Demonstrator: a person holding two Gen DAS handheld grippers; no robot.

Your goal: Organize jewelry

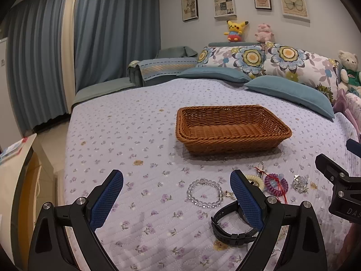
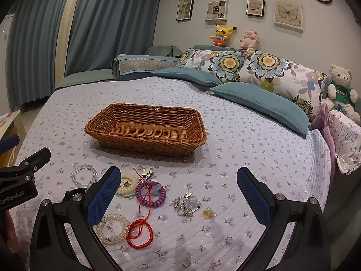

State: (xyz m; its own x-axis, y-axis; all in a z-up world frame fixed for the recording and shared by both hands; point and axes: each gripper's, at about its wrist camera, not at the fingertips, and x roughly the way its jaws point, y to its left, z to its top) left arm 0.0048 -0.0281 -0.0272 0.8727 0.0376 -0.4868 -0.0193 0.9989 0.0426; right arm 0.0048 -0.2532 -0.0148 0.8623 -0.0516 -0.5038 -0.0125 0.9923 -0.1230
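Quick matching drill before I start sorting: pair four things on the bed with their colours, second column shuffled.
1. wicker basket
2. coiled hair tie
3. cord bracelet
4. watch

a. red
b. black
c. brown
d. purple

Pairs: 1-c, 2-d, 3-a, 4-b

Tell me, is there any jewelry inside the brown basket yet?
No, the wicker basket is bare inside, and the bracelets, like the red cord bracelet, lie on the bedspread in front of it.
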